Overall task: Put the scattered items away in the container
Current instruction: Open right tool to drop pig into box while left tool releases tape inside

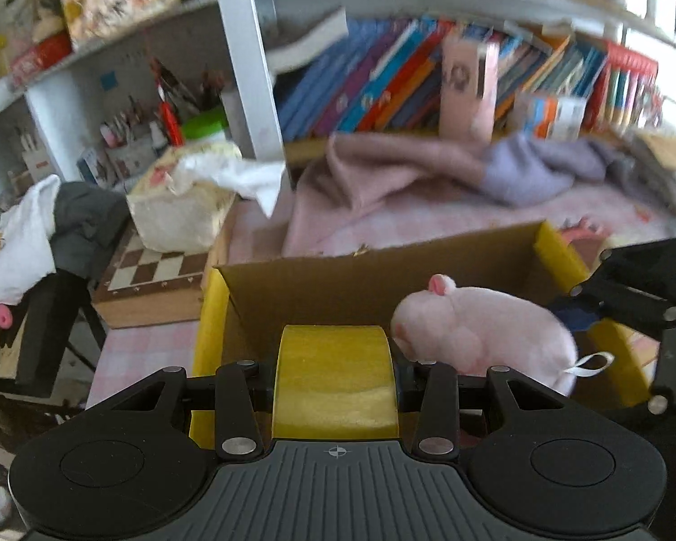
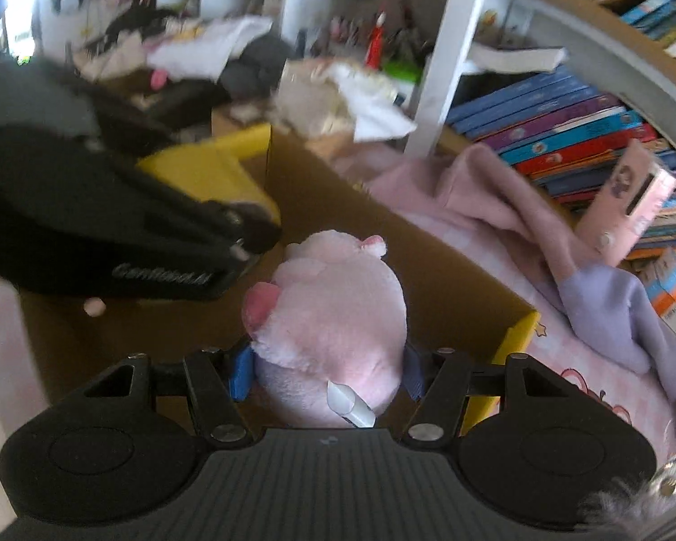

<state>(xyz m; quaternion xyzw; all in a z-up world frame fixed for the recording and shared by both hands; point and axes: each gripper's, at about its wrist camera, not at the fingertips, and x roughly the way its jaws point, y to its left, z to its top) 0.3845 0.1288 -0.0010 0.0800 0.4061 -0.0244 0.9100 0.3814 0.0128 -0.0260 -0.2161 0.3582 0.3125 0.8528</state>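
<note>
We read "GenRobot.AI" on left tool, clenched on yellow flap of cardboard box; right tool grasping one pink plush toy over box

Left gripper jaws clamp box flap; plush pig beside.

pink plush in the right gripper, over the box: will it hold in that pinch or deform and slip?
The pink plush toy bulges out past the right gripper, so it is probably soft and squashes rather than resists. The fuzzy fabric should not slip easily. It looks light for its bulk, and would likely land softly in the cardboard box without rolling.
</note>
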